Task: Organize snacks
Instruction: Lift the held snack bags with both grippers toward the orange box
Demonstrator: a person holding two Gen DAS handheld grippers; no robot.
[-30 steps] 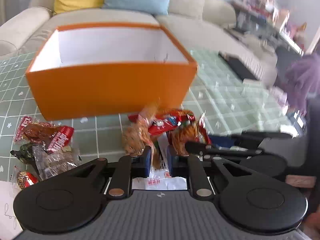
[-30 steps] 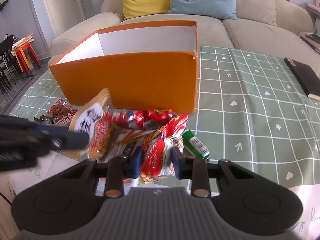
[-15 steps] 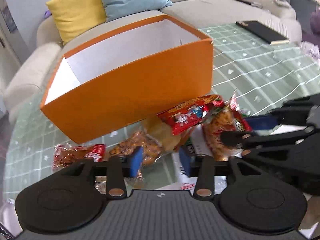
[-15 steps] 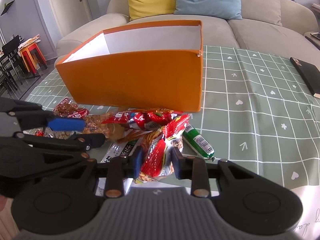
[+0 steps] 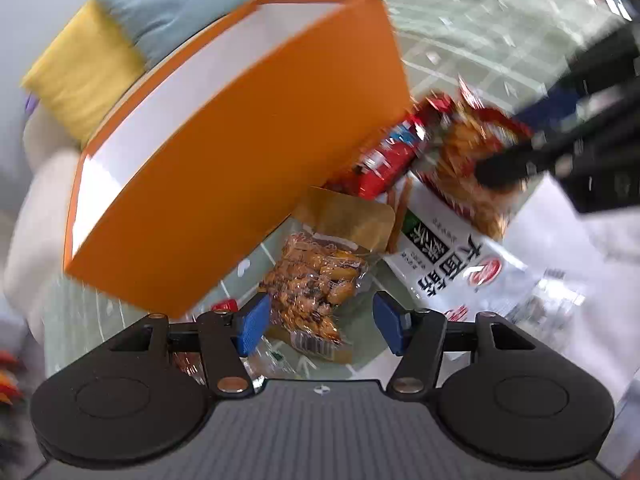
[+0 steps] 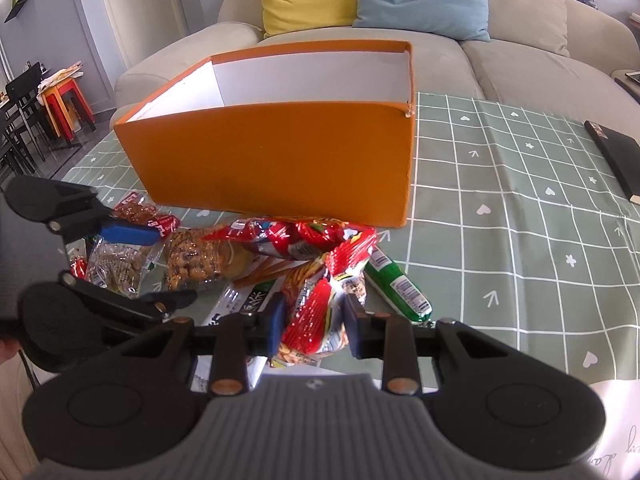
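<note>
Left gripper, jaws just spread, hangs over the brown snack pack, low centre between the pads, long axis up-frame toward the box. Right gripper pinches a red pack.

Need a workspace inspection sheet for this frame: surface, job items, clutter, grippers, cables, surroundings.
Surface: green grid tablecloth.
Job's things: orange box upright, open-topped, no snack visible inside; snack packets heaped on the cloth before it; green packet beside the heap.
Clutter: dark book at the table's right edge.
Grippers: left gripper open, jaws just widened, over brown snack pack; right gripper shut on red packet.
Cables: nothing seen.
Surroundings: sofa, yellow and blue cushions.
</note>
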